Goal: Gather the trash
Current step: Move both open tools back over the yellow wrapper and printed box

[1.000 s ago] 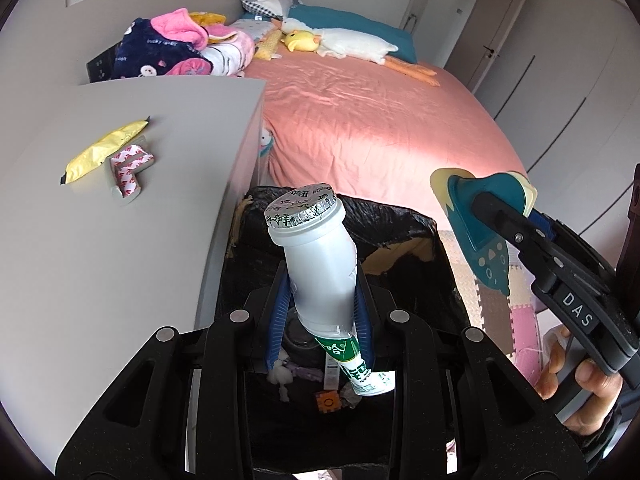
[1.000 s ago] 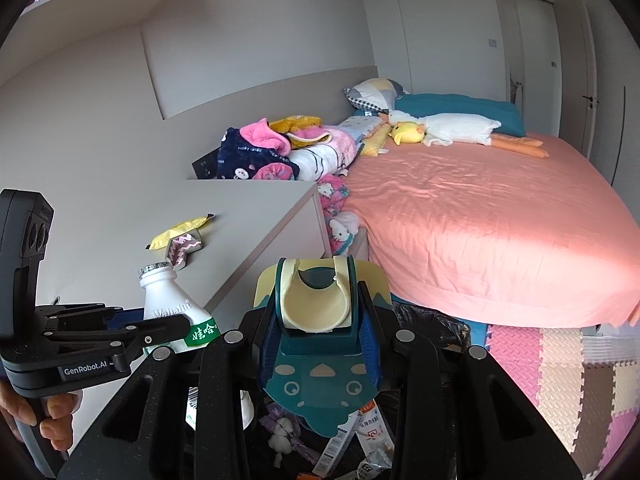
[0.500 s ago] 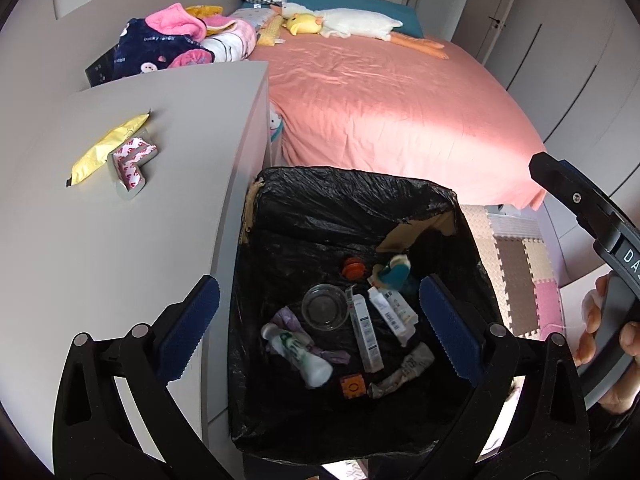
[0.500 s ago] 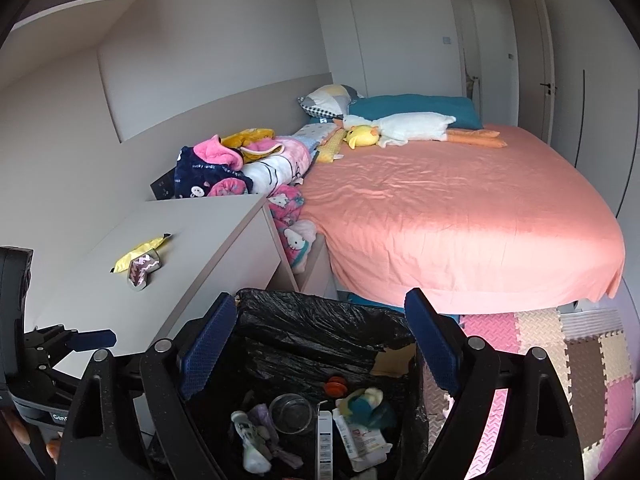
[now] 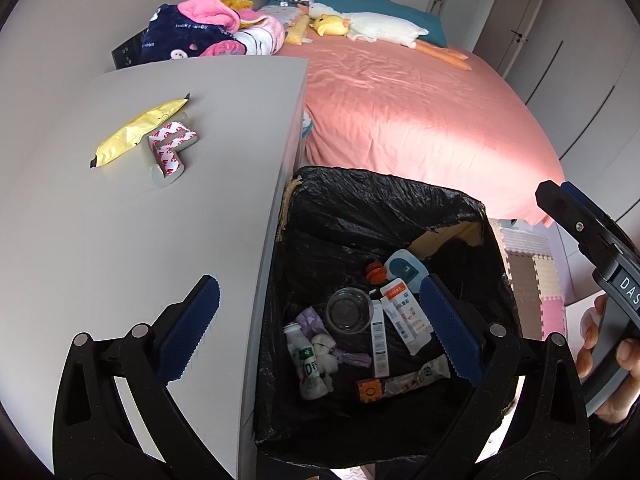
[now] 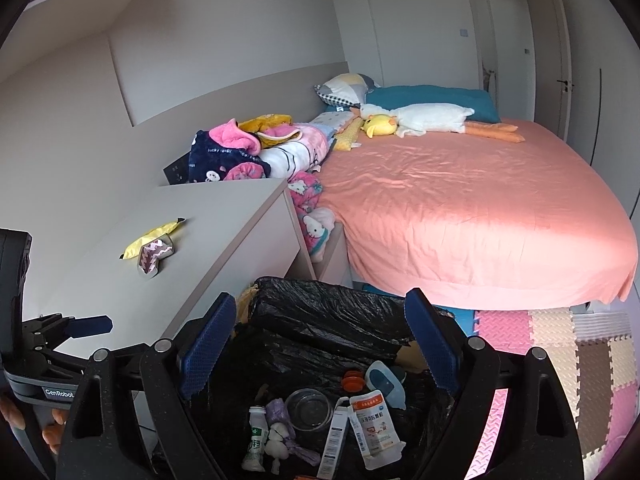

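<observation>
The bin, lined with a black bag (image 5: 360, 188), stands between the grey table and the bed. Several pieces of trash lie in it, among them a white bottle (image 5: 308, 364) and a teal pouch (image 5: 404, 268). My left gripper (image 5: 318, 332) hangs open over the bin's left side with nothing between its fingers. My right gripper (image 6: 319, 346) is open and empty above the bin (image 6: 320, 300), where the bottle (image 6: 256, 436) and pouch (image 6: 384, 384) also show. A yellow wrapper (image 5: 140, 132) and a pink-and-white wrapper (image 5: 170, 148) lie on the table, apart from both grippers.
The grey table (image 5: 120, 240) runs along the bin's left. The pink bed (image 5: 400, 112) lies beyond, with a plush duck (image 5: 332, 24) and a clothes pile (image 5: 208, 32) at its head. Foam floor mats (image 6: 560, 352) lie to the right. A hand (image 5: 612, 360) holds the right gripper's handle.
Both grippers opened. The white bottle fell from the left one and the teal pouch from the right one, and both now lie in the bin. The left gripper tipped down slightly.
</observation>
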Action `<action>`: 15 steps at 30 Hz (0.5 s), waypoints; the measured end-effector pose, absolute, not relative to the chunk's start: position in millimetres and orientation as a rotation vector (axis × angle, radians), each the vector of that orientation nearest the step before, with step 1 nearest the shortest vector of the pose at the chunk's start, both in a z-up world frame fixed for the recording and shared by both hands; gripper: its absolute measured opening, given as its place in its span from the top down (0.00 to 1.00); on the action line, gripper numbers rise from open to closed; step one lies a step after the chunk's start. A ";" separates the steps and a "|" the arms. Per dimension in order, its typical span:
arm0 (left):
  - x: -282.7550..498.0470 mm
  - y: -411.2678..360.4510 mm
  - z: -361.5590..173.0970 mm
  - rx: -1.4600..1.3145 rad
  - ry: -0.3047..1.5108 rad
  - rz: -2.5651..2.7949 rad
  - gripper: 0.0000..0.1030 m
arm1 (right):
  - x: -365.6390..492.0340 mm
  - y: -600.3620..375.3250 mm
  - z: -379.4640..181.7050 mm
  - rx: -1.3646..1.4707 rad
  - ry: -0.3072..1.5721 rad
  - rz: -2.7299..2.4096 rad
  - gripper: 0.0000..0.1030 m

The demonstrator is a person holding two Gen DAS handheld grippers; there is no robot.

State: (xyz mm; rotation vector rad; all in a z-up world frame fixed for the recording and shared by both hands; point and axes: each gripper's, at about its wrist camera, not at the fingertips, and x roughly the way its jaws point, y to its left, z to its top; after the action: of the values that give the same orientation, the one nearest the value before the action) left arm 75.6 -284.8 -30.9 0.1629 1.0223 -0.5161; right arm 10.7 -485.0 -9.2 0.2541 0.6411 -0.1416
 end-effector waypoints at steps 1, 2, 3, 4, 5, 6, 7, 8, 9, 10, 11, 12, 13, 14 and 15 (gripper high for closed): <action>77.0 -283.3 -31.8 0.162 1.021 -0.512 0.06 | 13.3 -483.3 -10.7 0.254 0.643 -0.138 0.16; 79.0 -282.0 -33.0 0.161 1.021 -0.509 0.06 | 15.7 -482.2 -12.2 0.255 0.646 -0.134 0.16; 81.6 -280.4 -34.3 0.158 1.024 -0.507 0.06 | 18.3 -481.0 -13.8 0.255 0.650 -0.131 0.16; 83.9 -279.5 -35.6 0.158 1.029 -0.504 0.06 | 21.3 -479.8 -15.5 0.255 0.655 -0.128 0.16; 86.6 -278.4 -37.2 0.158 1.033 -0.500 0.06 | 24.0 -478.4 -16.9 0.254 0.658 -0.126 0.16; 88.9 -277.0 -38.2 0.157 1.033 -0.494 0.06 | 26.4 -477.7 -18.4 0.256 0.659 -0.124 0.16; 91.4 -275.4 -39.2 0.156 1.030 -0.488 0.06 | 29.3 -476.9 -20.0 0.258 0.662 -0.121 0.16; 93.8 -273.9 -39.8 0.155 1.030 -0.482 0.06 | 32.2 -476.2 -21.5 0.259 0.665 -0.119 0.16; 96.8 -272.2 -40.5 0.151 1.029 -0.477 0.06 | 35.1 -475.4 -22.9 0.260 0.668 -0.117 0.16; 99.8 -270.4 -41.3 0.146 1.032 -0.473 0.06 | 38.0 -474.8 -23.9 0.261 0.670 -0.115 0.16; 102.4 -268.5 -42.1 0.142 1.035 -0.470 0.06 | 40.4 -474.4 -25.1 0.261 0.672 -0.113 0.16; 105.5 -266.6 -42.8 0.139 1.037 -0.464 0.06 | 43.1 -473.5 -26.2 0.262 0.673 -0.110 0.15; 108.5 -264.2 -43.4 0.134 1.036 -0.457 0.06 | 46.2 -472.3 -27.0 0.263 0.675 -0.106 0.15; 111.4 -261.5 -44.0 0.126 1.034 -0.451 0.06 | 49.3 -470.9 -27.6 0.263 0.676 -0.101 0.15; 114.5 -258.5 -44.5 0.115 1.033 -0.445 0.06 | 52.1 -469.7 -27.9 0.262 0.675 -0.096 0.15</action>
State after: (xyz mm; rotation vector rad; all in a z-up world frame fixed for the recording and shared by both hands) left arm 114.5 -258.5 -44.5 0.1152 1.0332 -0.4449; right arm 52.1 -469.7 -27.9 0.2620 0.6754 -0.0964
